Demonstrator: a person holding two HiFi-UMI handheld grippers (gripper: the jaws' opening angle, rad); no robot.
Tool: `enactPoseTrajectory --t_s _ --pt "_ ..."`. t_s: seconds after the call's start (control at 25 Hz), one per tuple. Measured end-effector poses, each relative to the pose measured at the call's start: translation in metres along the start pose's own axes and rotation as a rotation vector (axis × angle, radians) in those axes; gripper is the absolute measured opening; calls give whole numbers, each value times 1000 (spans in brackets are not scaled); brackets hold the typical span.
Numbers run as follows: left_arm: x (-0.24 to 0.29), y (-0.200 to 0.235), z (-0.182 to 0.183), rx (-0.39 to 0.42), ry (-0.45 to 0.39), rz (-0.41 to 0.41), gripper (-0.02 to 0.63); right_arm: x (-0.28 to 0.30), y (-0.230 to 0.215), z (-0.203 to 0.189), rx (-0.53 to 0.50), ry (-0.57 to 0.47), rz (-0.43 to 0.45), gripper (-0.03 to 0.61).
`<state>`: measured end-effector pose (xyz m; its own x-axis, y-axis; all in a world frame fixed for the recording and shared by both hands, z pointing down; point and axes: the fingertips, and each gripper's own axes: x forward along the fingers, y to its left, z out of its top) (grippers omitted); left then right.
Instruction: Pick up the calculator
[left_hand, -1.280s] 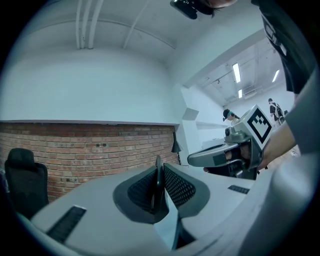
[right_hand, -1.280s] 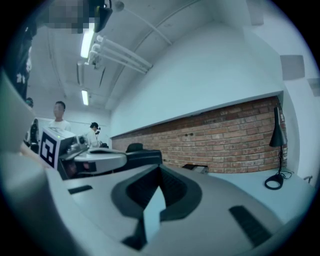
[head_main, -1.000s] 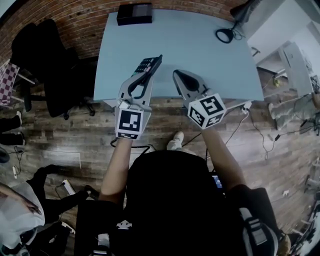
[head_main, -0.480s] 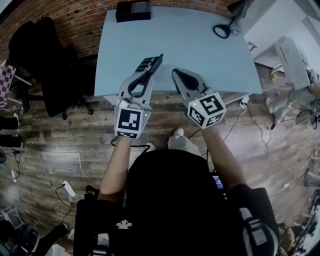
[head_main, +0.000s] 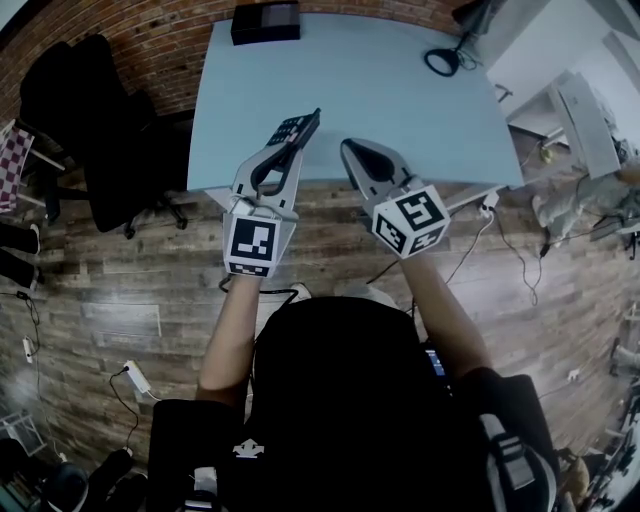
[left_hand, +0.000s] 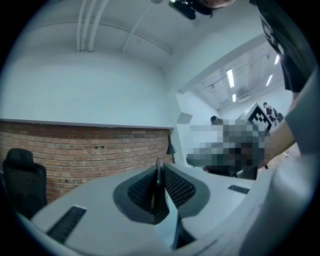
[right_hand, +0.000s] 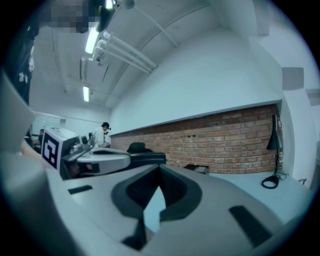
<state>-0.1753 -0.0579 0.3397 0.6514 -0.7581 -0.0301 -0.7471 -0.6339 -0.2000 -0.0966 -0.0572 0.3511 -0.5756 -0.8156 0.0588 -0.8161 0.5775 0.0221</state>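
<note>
The calculator (head_main: 293, 127) is a thin black slab with small keys, held above the near edge of the light-blue table (head_main: 400, 90). My left gripper (head_main: 287, 147) is shut on its near end. In the left gripper view the calculator (left_hand: 158, 186) shows edge-on as a dark blade pinched between the ribbed pads. My right gripper (head_main: 352, 152) hovers just to the right of it, shut with nothing between its pads. In the right gripper view the closed tips (right_hand: 160, 169) point at the brick wall, and the left gripper (right_hand: 100, 161) with the calculator (right_hand: 146, 159) shows at the left.
A black box (head_main: 266, 22) sits at the table's far edge by the brick wall. A black lamp base (head_main: 441, 62) with its cable stands at the far right. A black chair (head_main: 90, 120) stands left of the table. Wooden floor with cables lies below.
Both grippers have drifted a little to the left, and the calculator stays gripped in the left one. Things at the lower left of the floor have shifted out of the picture.
</note>
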Motion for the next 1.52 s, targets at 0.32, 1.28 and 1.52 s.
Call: enactPoseTrajectory --t_s 0.32,1.28,1.52 --pt "11 -26 9 -9 -4 13 51 -23 -13 5 -2 -5 21 5" --pt "12 -114 29 33 51 27 51 -109 -32 7 -12 -45 83 5" --pt "3 -130 36 39 51 39 51 -124 -26 5 1 -54 96 5"
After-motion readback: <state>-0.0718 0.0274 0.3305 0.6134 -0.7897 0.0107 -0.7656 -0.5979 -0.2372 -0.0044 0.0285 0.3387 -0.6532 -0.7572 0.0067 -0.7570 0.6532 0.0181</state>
